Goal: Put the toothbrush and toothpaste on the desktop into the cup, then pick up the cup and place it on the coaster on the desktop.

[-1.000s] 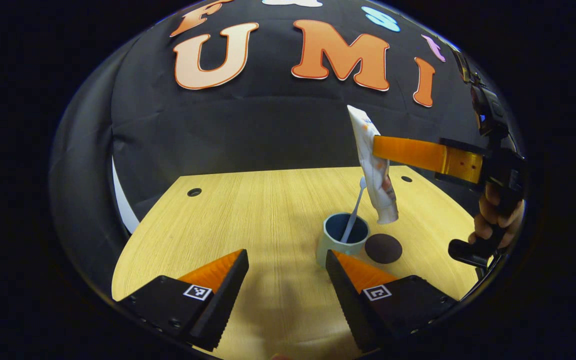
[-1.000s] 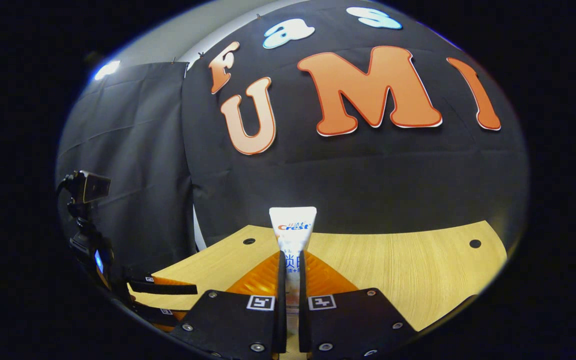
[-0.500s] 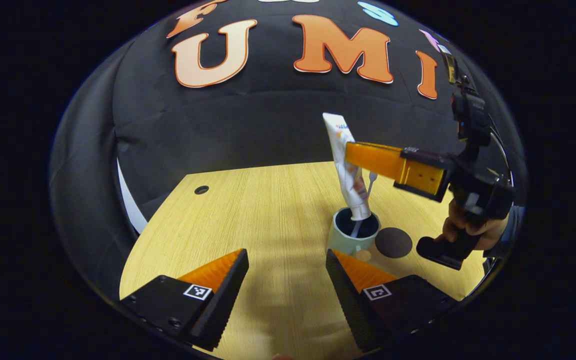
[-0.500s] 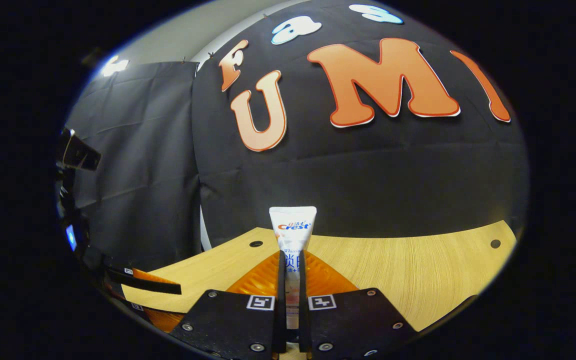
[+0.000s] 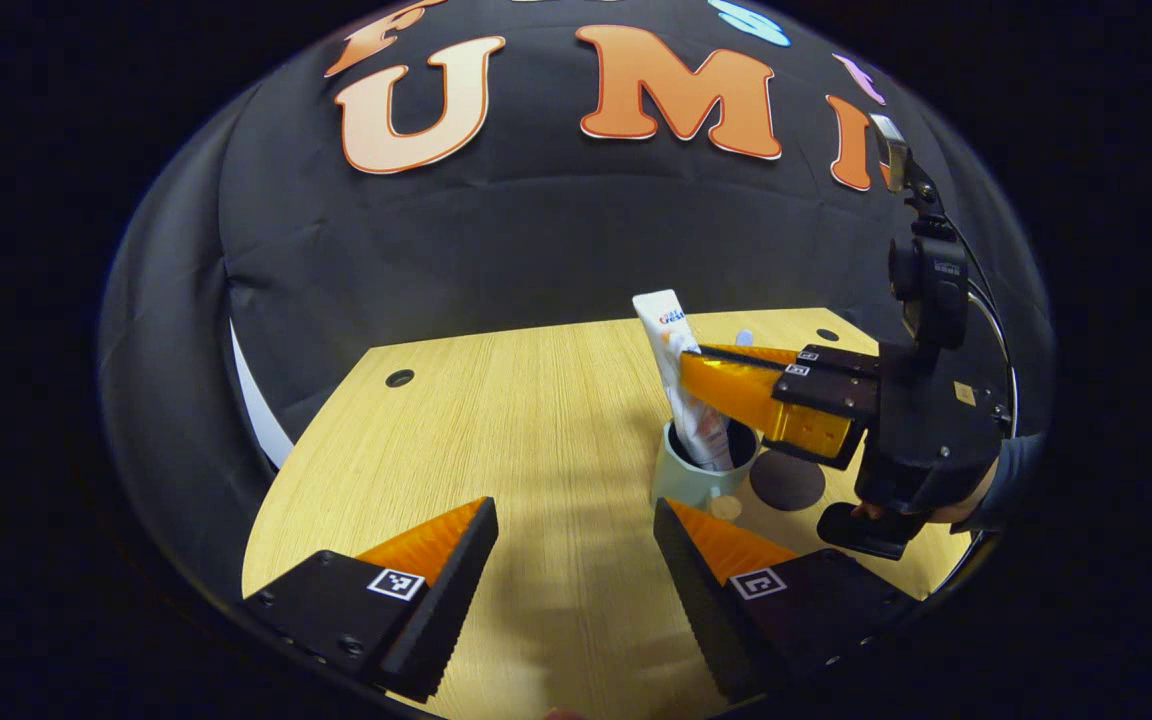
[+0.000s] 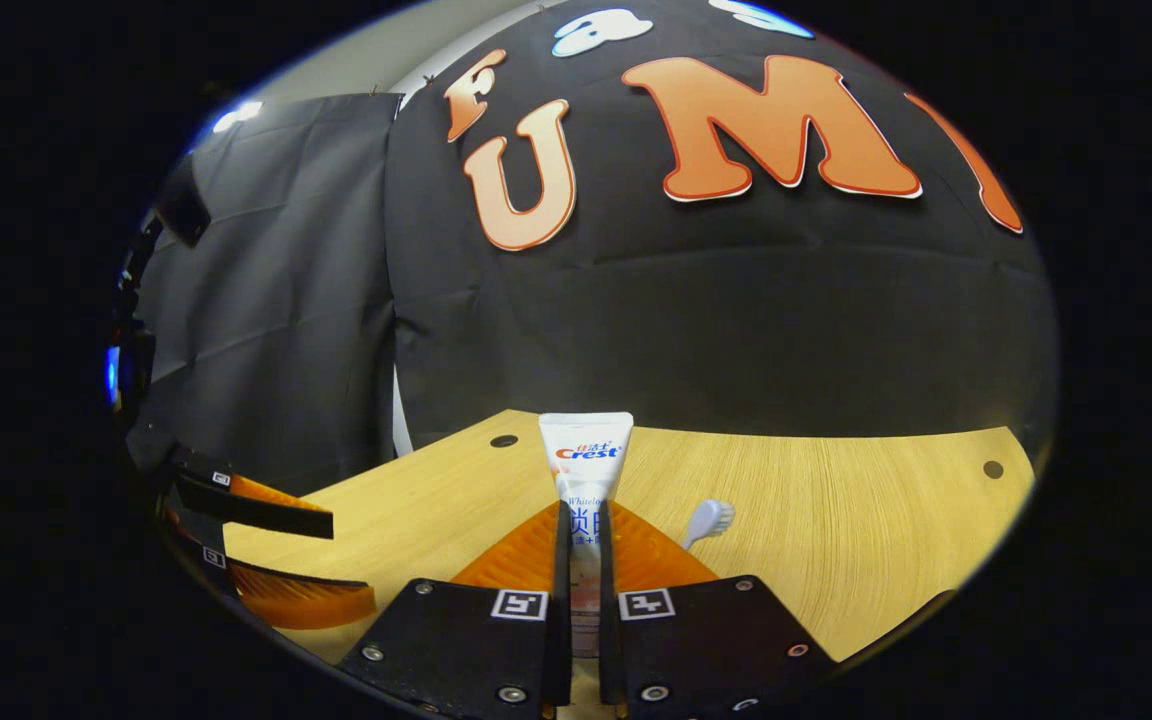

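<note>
A: What changed?
B: The right tongs [image 5: 688, 368], clamped on the toothpaste tube [image 5: 681, 385], have lowered its cap end into the mint cup [image 5: 681, 485], beside the toothbrush [image 6: 708, 520].
A: Next?
B: Release. Left tongs [image 5: 576, 545] hang open, empty; coaster [image 5: 786, 480] waits.

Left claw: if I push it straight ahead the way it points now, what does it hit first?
Probably nothing soon: between the left claw fingers lies bare desktop. The cup sits just off its right finger; depth is unclear.
</note>
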